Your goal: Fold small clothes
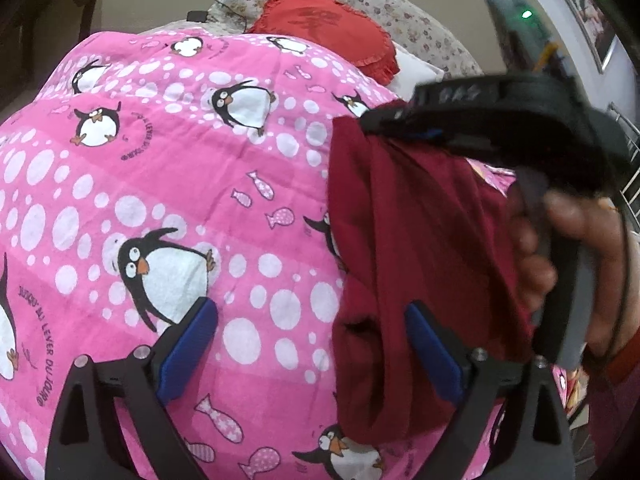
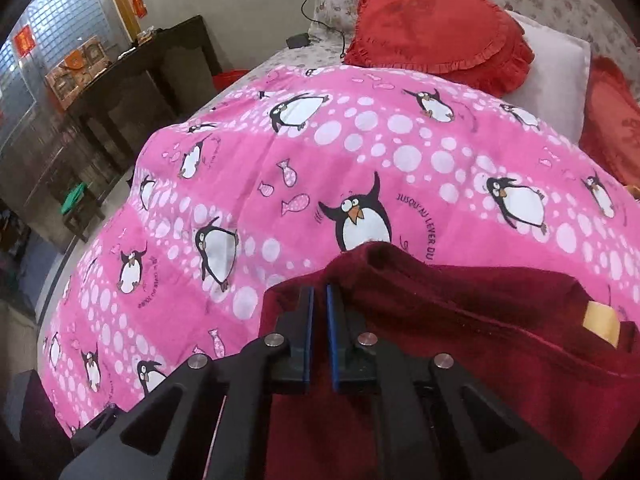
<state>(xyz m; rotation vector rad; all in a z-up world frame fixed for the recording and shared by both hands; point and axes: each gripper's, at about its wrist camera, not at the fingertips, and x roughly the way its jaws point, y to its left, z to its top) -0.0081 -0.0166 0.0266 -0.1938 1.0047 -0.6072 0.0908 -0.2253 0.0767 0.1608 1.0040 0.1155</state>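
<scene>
In the left wrist view, the left claw is standing with its blue-padded fingers wide apart over the pink penguin-print bed cover, gripping nothing. To its right, the dark red soft cloth garment is hanging down the right half of the frame, its lower part draping by the claw's right finger. At the upper right, the right claw is pinching the garment's top edge, with a hand gripping its handle. In the right wrist view, that claw is sitting at lower centre, fingers together and clamped on a fold of the garment, which is spreading to the lower right. A red heart-shaped frilled cushion is lying at the upper right.
</scene>
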